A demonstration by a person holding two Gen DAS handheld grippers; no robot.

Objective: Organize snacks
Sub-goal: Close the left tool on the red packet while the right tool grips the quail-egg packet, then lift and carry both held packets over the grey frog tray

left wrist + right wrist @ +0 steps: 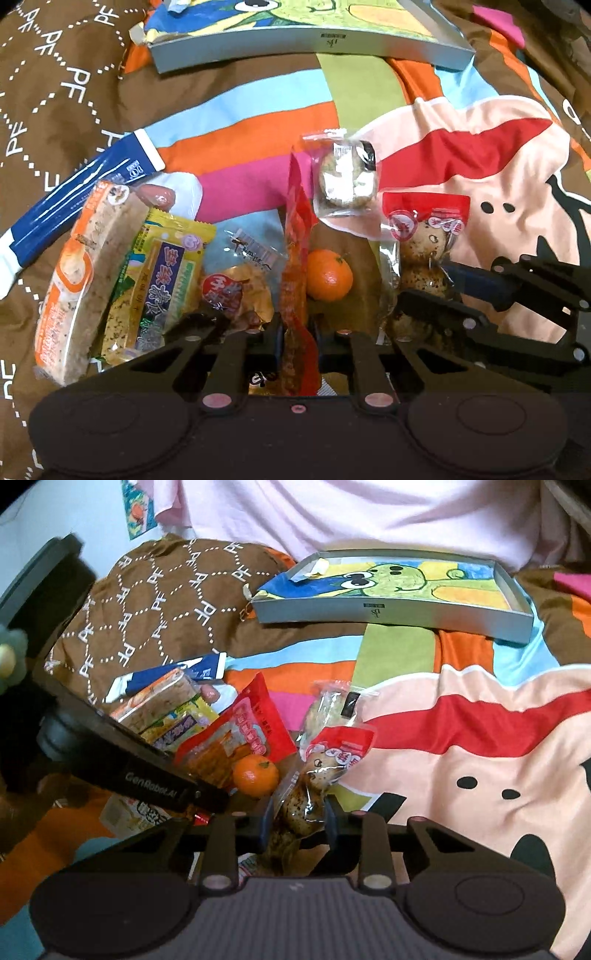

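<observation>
A heap of snacks lies on a colourful bedspread. My left gripper (297,343) is shut on a tall red-orange snack packet (295,280) that stands upright between its pads. To its right my right gripper (458,288) grips a clear packet of speckled eggs with a red top (424,236). In the right wrist view the egg packet (314,775) sits squeezed between the pads of my right gripper (299,819). My left gripper's black body (166,779) reaches in from the left onto the red packet (240,734). A tangerine (328,273) (255,775) lies between the two packets.
A shallow grey box with a cartoon lining (314,44) (388,609) lies beyond the heap. A clear cookie packet (347,177), an orange bar packet (85,273), a yellow packet (162,280) and a blue stick pack (74,192) lie around. A person in pink (332,513) sits behind.
</observation>
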